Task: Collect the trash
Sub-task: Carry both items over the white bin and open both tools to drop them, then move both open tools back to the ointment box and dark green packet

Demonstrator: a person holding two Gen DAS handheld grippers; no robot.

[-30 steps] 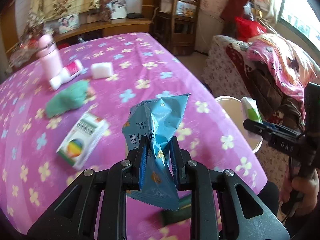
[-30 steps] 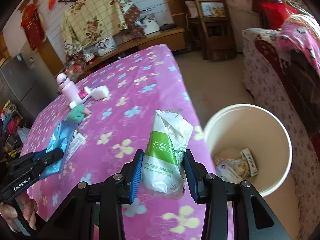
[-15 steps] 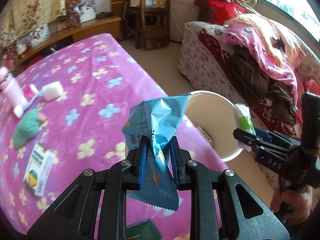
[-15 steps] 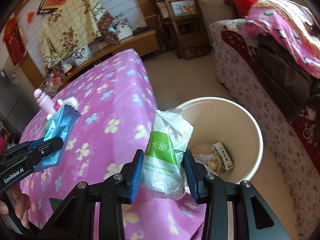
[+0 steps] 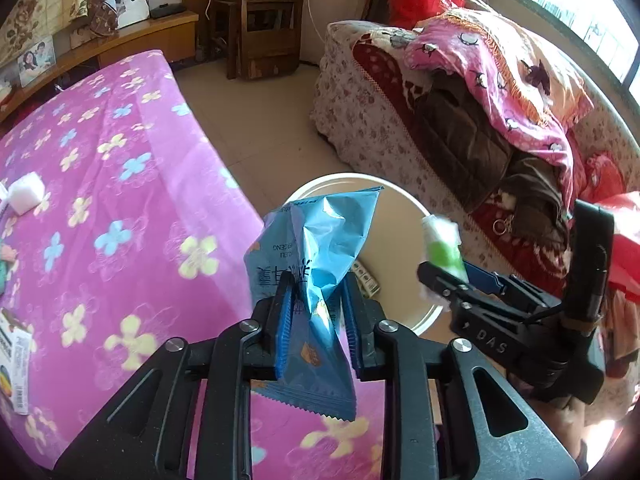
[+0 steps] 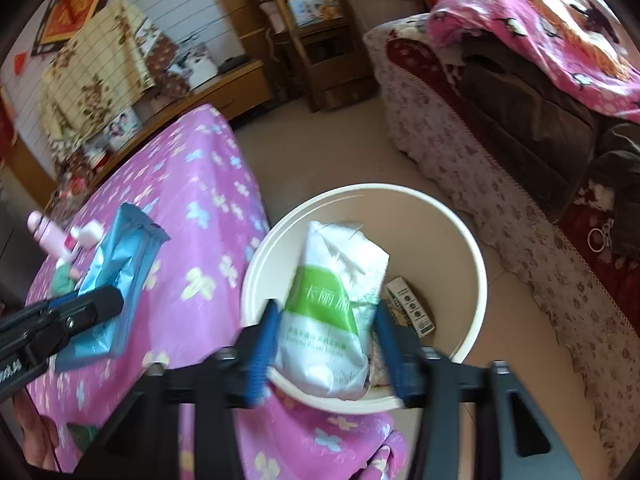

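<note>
My left gripper (image 5: 316,292) holds a crumpled blue snack wrapper (image 5: 316,248) upright between its pads, over the table edge beside the cream trash bin (image 5: 400,188). Its jaws are starting to open, but the pads still touch the wrapper. My right gripper (image 6: 326,320) hovers over the bin (image 6: 460,220). Its jaws are opening, and a white and green tissue pack (image 6: 332,292) sits loose and tilted between them, with gaps at the pads. From the right wrist, the left gripper (image 6: 80,308) and blue wrapper (image 6: 120,264) show at the left. In the left wrist view, the right gripper (image 5: 452,280) and the pack (image 5: 442,240) appear at the right.
The bin stands on the floor against the pink flowered table (image 5: 120,200) and holds a small box (image 6: 412,308) and other scraps. A sofa piled with blankets (image 5: 480,120) is close on the right. A white block (image 5: 26,196) and a pink bottle (image 6: 44,232) stay on the table.
Both grippers have swung from over the table to the bin. The right jaws have spread apart from the tissue pack. The left jaws have parted slightly around the blue wrapper.
</note>
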